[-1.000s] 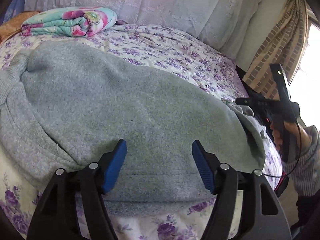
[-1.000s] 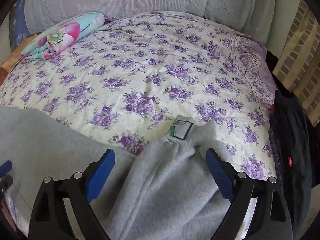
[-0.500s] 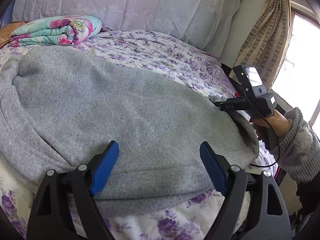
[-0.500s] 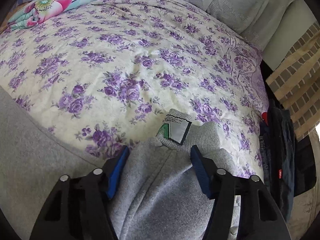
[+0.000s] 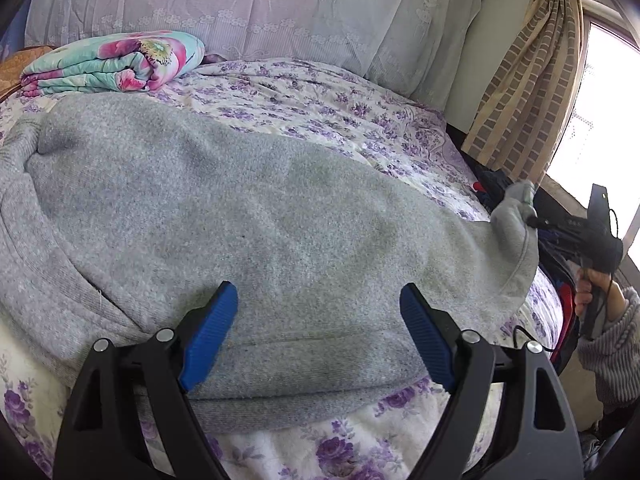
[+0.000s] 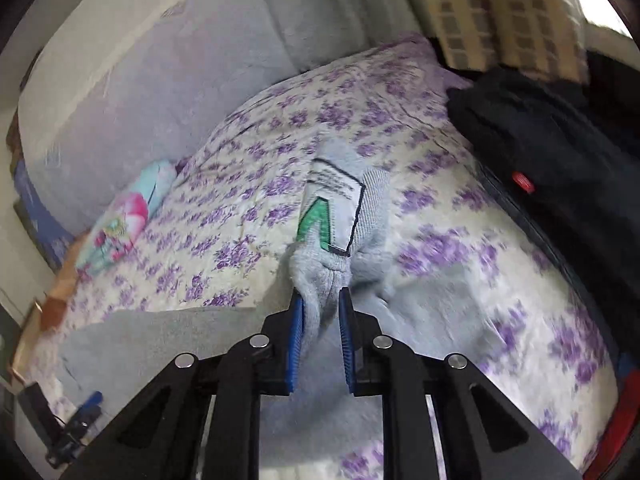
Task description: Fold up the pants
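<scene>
The grey fleece pants [image 5: 240,216] lie spread across the floral bed [image 5: 340,116]. My left gripper [image 5: 318,332] is open and empty, hovering over the pants' near edge. My right gripper [image 6: 321,316] is shut on the waistband end of the pants [image 6: 340,248], where a white label with a green mark [image 6: 332,208] shows, and lifts it off the bed. In the left wrist view the right gripper [image 5: 532,220] holds that raised end at the far right of the bed.
A folded floral quilt [image 5: 116,62] lies at the back left by the pale headboard cushions [image 5: 240,4]. Dark clothes [image 6: 540,136] are piled at the bed's right side. A curtain [image 5: 528,68] and bright window stand at the right.
My right gripper closed on the pants' waistband end and lifted it, tilting its view. The left gripper stayed open and drew back slightly.
</scene>
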A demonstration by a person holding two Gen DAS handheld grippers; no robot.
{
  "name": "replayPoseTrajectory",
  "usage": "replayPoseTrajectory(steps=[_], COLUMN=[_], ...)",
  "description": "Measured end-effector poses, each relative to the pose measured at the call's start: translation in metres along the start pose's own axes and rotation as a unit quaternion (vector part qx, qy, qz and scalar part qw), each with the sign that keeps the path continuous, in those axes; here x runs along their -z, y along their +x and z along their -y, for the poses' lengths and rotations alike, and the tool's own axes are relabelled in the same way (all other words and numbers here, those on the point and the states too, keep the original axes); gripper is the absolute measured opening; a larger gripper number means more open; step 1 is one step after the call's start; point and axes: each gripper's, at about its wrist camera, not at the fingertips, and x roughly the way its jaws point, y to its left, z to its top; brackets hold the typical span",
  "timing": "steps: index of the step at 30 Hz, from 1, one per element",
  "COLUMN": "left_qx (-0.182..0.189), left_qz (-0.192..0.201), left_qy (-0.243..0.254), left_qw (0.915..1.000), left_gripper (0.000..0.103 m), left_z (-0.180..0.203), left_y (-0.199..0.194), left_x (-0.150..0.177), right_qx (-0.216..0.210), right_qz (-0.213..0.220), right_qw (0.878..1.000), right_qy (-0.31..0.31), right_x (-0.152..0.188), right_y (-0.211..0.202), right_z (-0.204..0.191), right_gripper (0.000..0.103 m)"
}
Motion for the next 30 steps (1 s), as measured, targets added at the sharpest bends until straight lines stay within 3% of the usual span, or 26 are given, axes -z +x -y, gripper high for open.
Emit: replayPoseTrajectory(steps=[2,3,4,7,15,19,21,24,30], left_qx=[-0.002,-0.003,-0.005,-0.012,-0.023,-0.024,-0.025,-0.027,-0.036], left_qz=[-0.001,-0.002,-0.003,-0.005,-0.007,-0.008,-0.008,-0.008,-0.011], left_qy=[0.001,0.002,0.003,0.007,0.014,0.014,0.014,0.015,0.023], left_qw=[1.0000,1.0000,1.0000,0.9999,0.9996,0.9996,0.9996,0.9995,0.9990], left_gripper=[0.081,0.082,0.082,0.082,0.082,0.083,0.083,0.083,0.083], left_z=[0.000,0.000,0.001,0.003,0.005,0.006,0.006,0.005,0.006], left_y=[0.001,0.001,0.002,0.003,0.005,0.005,0.005,0.005,0.007], left_x=[-0.001,-0.001,-0.001,-0.001,-0.001,-0.001,-0.001,-0.001,-0.001], right_qx=[-0.020,-0.028,-0.041,-0.082,-0.088,-0.065,-0.083,-0.098,-0.080], right_qz=[-0.009,-0.005,0.003,-0.001,-0.014,0.035,0.033,-0.021,-0.053], right_qw=[0.998,0.997,0.996,0.992,0.988,0.996,0.996,0.995,0.995], right_qy=[0.059,0.076,0.083,0.093,0.127,0.047,0.017,0.010,0.005], right_x=[0.014,0.020,0.023,0.021,0.020,0.009,0.004,0.001,-0.021], right_y=[-0.010,-0.014,-0.018,-0.012,0.006,-0.020,-0.017,0.021,0.091], right_z=[0.029,0.038,0.042,0.043,0.059,0.034,0.018,0.008,0.014], right_gripper=[0.037,0.053,0.054,0.054,0.054,0.054,0.054,0.054,0.041])
